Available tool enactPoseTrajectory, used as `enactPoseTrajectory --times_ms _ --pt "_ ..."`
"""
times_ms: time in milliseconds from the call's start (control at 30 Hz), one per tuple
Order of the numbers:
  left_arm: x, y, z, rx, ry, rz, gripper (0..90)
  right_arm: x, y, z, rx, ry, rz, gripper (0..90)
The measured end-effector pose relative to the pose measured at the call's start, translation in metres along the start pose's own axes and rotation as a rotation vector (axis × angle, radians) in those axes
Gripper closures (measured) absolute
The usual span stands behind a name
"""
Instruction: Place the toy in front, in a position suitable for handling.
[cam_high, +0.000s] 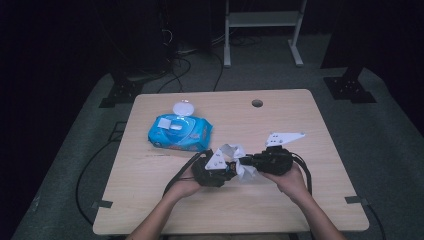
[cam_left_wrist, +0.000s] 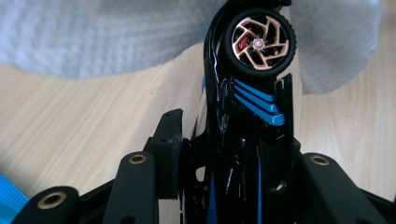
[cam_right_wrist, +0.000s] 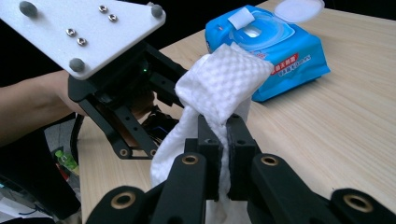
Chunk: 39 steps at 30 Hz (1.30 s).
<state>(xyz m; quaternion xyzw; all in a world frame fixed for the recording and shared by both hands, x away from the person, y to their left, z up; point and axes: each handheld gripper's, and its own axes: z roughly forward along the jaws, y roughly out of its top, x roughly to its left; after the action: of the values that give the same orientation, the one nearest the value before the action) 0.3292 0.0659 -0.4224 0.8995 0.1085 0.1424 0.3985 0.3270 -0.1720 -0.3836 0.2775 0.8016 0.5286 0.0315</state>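
- High view: both hands meet above the tabletop (cam_high: 300, 200); the left gripper (cam_high: 227, 170) and right gripper (cam_high: 250, 161) face each other, a white wipe (cam_high: 235, 152) between them. A blue wipes pack (cam_high: 180, 131) lies behind, lid open.
- Left gripper view: the fingers clamp a black toy car (cam_left_wrist: 247, 121), wheel uppermost, the wipe just beyond.
- Right gripper view: the fingers pinch the wipe (cam_right_wrist: 224, 88) tight, beside the left gripper.

overhead view; two close gripper views
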Motion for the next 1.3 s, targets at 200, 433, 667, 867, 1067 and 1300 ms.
enactPoseTrajectory --times_ms 200,433,667,867,1067,1300 --pt "0.002 -0.003 -0.004 -0.041 0.004 -0.019 56.4 -0.006 -0.002 -0.003 0.008 -0.024 -0.004 86.3" --pt "0.001 -0.004 -0.001 -0.028 0.003 -0.004 56.4 -0.009 -0.005 -0.003 0.023 -0.051 0.004 86.3" --pt "0.002 -0.004 -0.006 -0.081 -0.011 -0.033 56.4 0.002 0.004 -0.001 -0.009 0.0 -0.031 86.3" --pt "0.004 -0.005 -0.01 -0.111 -0.022 -0.06 56.3 -0.01 -0.004 -0.009 -0.03 -0.02 0.02 86.3" --pt "0.006 -0.005 -0.012 -0.14 -0.029 -0.067 56.4 -0.004 0.003 -0.011 -0.056 -0.006 0.002 86.3" --pt "0.007 -0.007 -0.013 -0.139 -0.028 -0.08 56.4 -0.013 -0.006 -0.009 -0.042 -0.015 0.042 86.3"
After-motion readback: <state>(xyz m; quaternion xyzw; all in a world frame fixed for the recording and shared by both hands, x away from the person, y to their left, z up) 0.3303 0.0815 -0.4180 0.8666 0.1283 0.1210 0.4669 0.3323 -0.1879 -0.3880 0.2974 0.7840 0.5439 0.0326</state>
